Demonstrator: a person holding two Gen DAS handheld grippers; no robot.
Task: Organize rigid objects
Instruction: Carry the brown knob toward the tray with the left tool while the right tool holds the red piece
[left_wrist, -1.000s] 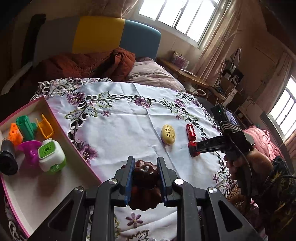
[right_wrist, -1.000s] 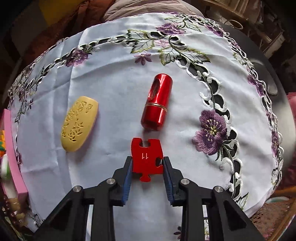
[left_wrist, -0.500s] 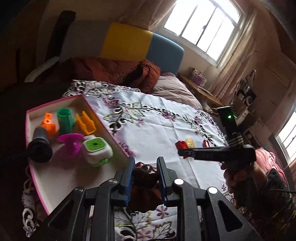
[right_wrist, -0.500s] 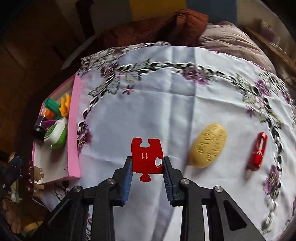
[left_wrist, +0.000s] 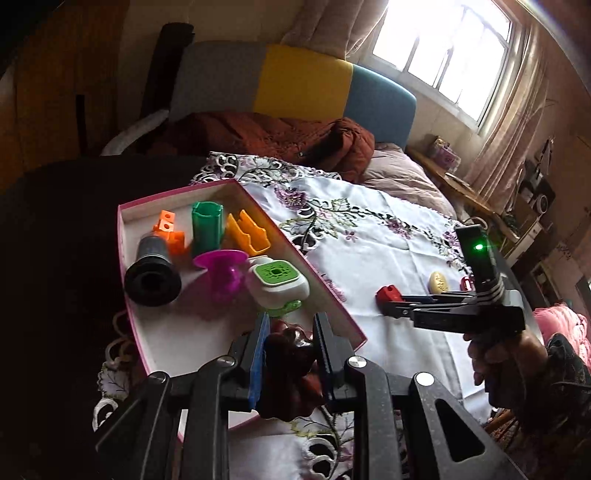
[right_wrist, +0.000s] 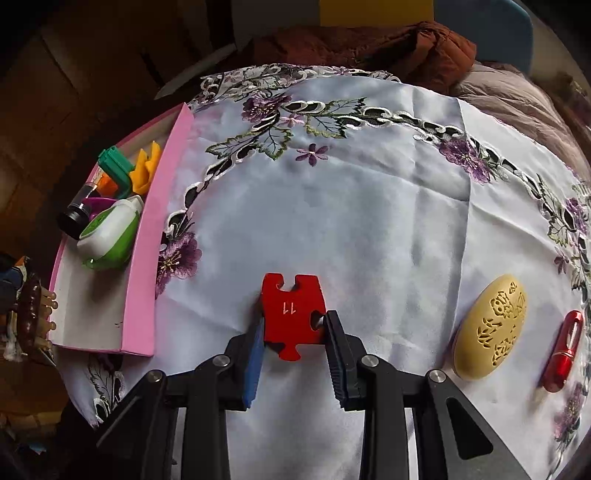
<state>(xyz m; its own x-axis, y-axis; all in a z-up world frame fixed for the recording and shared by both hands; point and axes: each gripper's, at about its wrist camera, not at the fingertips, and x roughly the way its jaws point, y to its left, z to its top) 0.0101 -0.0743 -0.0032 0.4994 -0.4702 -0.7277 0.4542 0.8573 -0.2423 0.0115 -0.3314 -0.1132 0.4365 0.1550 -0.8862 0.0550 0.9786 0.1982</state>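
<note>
- Left tongs (left_wrist: 290, 341), bottom centre of the left view, are clamped on a dark brown carved piece (left_wrist: 291, 365), over the near corner of the pink box (left_wrist: 236, 186).
- Right tongs (right_wrist: 294, 334), bottom centre of the right view, grip a red puzzle piece (right_wrist: 293, 314) marked 11, above the white embroidered cloth (right_wrist: 351, 206).
- Inside the box: a black cylinder (left_wrist: 151, 271), green cup (left_wrist: 207, 225), white-and-green gadget (left_wrist: 277, 282).
- Lower right of the right view: a yellow oval (right_wrist: 489, 326) beside a red tube (right_wrist: 563, 350) on the cloth.
</note>
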